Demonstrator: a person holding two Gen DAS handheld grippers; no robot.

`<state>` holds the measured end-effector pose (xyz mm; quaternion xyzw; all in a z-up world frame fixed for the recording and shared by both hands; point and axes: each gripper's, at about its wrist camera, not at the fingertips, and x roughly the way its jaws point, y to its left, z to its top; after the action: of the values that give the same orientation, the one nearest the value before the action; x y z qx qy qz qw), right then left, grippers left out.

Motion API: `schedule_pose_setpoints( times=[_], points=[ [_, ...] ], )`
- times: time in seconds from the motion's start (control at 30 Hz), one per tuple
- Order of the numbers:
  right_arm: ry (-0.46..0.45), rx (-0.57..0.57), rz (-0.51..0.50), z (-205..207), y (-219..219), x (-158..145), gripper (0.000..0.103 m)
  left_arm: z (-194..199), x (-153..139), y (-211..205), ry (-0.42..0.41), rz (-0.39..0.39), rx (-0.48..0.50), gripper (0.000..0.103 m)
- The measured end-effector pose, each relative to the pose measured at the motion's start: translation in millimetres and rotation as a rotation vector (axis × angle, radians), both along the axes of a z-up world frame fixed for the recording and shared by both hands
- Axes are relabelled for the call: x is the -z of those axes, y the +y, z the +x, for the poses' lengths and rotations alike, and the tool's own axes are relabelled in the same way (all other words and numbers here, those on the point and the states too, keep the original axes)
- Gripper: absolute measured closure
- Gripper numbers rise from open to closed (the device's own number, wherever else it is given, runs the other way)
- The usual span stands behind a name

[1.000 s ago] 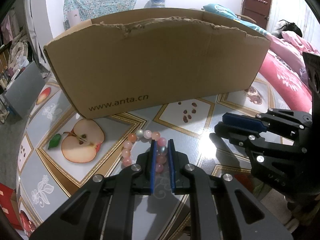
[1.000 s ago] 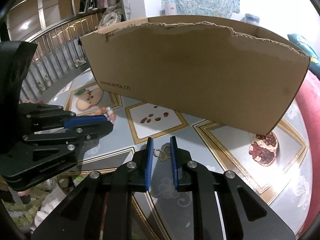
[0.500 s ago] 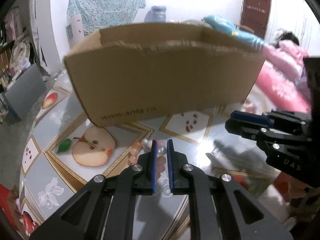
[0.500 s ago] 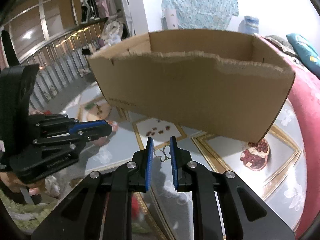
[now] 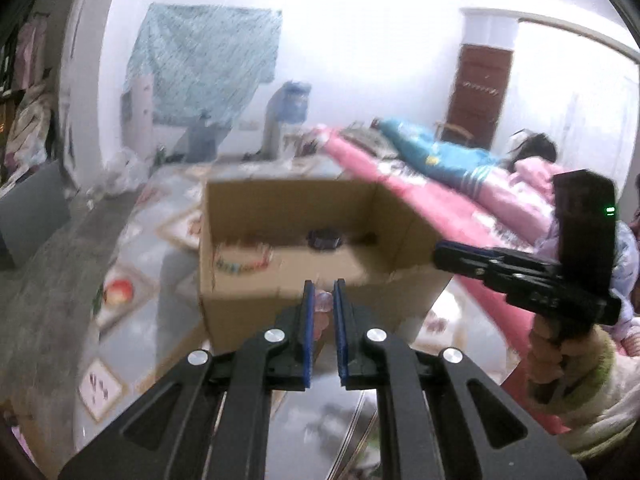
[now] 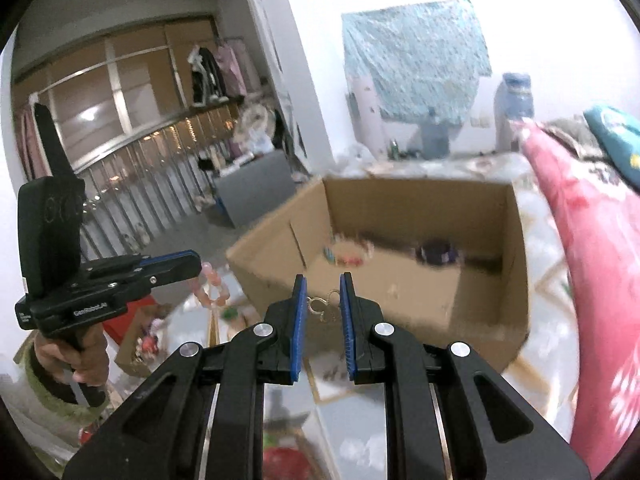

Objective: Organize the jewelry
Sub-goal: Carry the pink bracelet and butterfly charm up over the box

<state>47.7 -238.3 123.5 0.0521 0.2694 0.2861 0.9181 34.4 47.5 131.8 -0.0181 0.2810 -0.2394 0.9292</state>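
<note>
Bracelet (image 5: 322,305) between left fingers (image 5: 307,320)

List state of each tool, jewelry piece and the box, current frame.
left tool: shut on pink bead bracelet, lifted
right tool: shut on gold trinket, lifted
cardboard box: open-topped
colourful bracelet: lying in box
dark bracelet: lying in box

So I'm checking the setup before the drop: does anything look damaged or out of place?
The cardboard box has a ragged, torn near edge, cosmetic only. Inside lie a colourful bracelet and a dark piece. The left gripper holds the pink bead bracelet, the right gripper a gold trinket. Nothing spilled.
</note>
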Motion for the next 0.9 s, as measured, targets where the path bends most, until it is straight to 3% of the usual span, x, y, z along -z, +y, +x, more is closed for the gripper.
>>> schedule_pose_setpoints(
  times=[0.13,0.23,0.5,0.77,0.9],
  points=[
    [0.035,-0.037,0.013,35,-4,-15,0.088,28,-25,-12,-0.043,0.006,0.022,0.094],
    [0.138,-0.097,0.029,70,-5,-15,0.088,58,-27,-22,-0.027,0.039,0.030,0.094],
    [0.443,-0.088,-0.038,151,-4,26,0.088,133,26,-56,0.157,0.189,0.040,0.094],
    [0.576,-0.042,-0.148,169,6,57,0.085,161,68,-65,0.296,0.305,0.008,0.093],
    [0.562,-0.028,-0.145,164,0,53,0.085,160,69,-61,0.301,0.296,-0.005,0.077]
  ],
)
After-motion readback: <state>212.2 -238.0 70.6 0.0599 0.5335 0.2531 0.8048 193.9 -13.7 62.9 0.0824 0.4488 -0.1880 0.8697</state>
